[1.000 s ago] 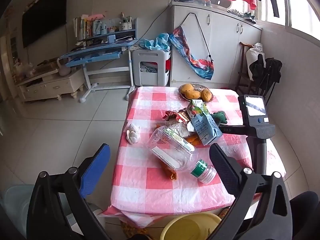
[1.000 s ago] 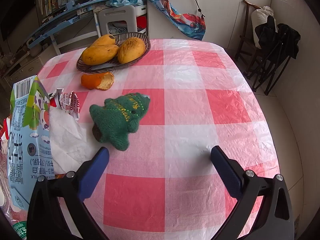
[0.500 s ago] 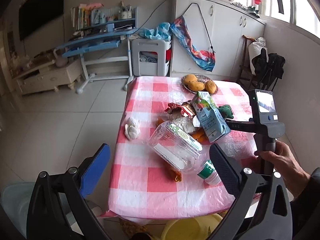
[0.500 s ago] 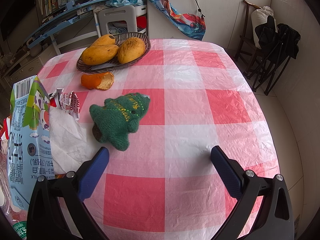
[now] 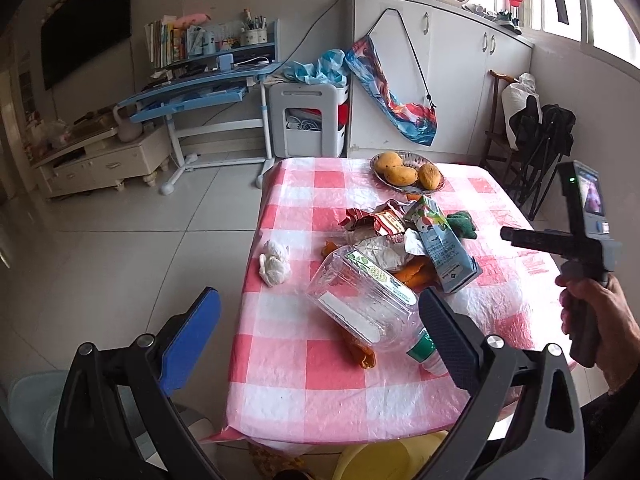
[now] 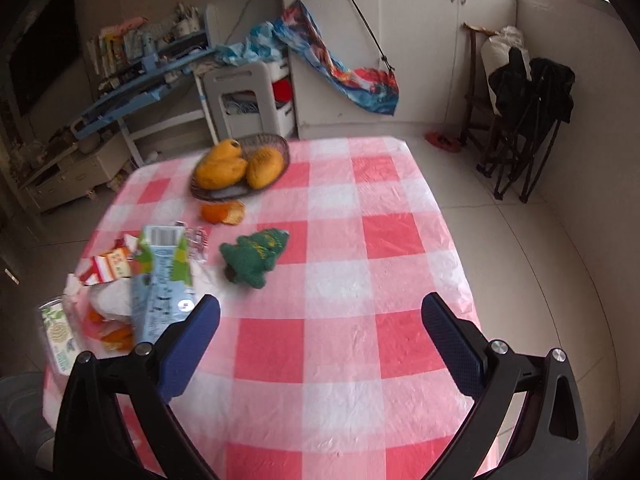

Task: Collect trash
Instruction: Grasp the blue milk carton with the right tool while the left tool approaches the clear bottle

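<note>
Well above the near table edge, the left gripper hangs with its jaws spread wide and empty; a crushed clear plastic bottle with a green cap lies on its side between them, and the crumpled white tissue sits ahead, nearer the left jaw. Off to the side, a hand holds the right gripper level over the glossy checked tablecloth, jaws likewise parted on nothing, with the blue milk carton just beyond its left jaw and a knitted green toy ahead.
</note>
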### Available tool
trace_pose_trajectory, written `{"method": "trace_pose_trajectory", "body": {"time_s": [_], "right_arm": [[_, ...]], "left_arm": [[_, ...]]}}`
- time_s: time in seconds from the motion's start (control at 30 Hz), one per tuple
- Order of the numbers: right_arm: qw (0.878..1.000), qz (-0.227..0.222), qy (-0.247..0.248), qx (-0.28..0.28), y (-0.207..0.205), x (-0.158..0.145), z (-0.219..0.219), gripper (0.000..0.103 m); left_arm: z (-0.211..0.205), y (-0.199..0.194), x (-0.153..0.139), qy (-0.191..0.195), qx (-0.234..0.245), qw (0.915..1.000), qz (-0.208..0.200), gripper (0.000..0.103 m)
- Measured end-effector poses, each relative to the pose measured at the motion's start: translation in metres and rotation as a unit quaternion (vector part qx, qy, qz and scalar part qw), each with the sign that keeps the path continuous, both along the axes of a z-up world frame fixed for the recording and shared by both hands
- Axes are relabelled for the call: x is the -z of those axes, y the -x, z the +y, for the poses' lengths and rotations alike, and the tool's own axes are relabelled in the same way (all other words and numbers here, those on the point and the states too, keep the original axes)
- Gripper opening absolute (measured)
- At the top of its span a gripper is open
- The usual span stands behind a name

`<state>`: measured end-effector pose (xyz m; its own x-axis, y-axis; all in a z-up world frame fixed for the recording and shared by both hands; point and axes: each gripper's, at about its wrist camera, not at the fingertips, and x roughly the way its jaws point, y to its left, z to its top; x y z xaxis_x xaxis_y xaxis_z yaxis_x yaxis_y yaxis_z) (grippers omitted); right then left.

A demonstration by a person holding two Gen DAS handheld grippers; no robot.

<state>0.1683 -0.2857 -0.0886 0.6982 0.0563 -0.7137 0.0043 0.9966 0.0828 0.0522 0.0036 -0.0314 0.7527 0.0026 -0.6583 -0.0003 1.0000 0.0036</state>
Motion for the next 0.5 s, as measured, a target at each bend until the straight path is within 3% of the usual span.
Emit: {"method": "trace_pose_trajectory", "body": {"time_s": [0.13,0.27,0.5], "right_arm": [[0.997,-0.042,0.002,-0.072,0.027,-0.014,0.024,0.097],[0.993,-0.033,-0.028,-0.112,0.025,-0.005,0.039,0.097],[0.988,-0.033,-0.03,-0.146,0.027,-0.001,0.062,0.097]], "left_arm": [[0.004,0.001,0.001,0.01,-0.005,0.9999,0.003,0.096],[0.013,0.001,0.003,0.023,-0.015,0.9996,0.004,0.096],[0.027,-0.003,0.011,0.028,-0.042,0.9985,0.022,0.096]]}}
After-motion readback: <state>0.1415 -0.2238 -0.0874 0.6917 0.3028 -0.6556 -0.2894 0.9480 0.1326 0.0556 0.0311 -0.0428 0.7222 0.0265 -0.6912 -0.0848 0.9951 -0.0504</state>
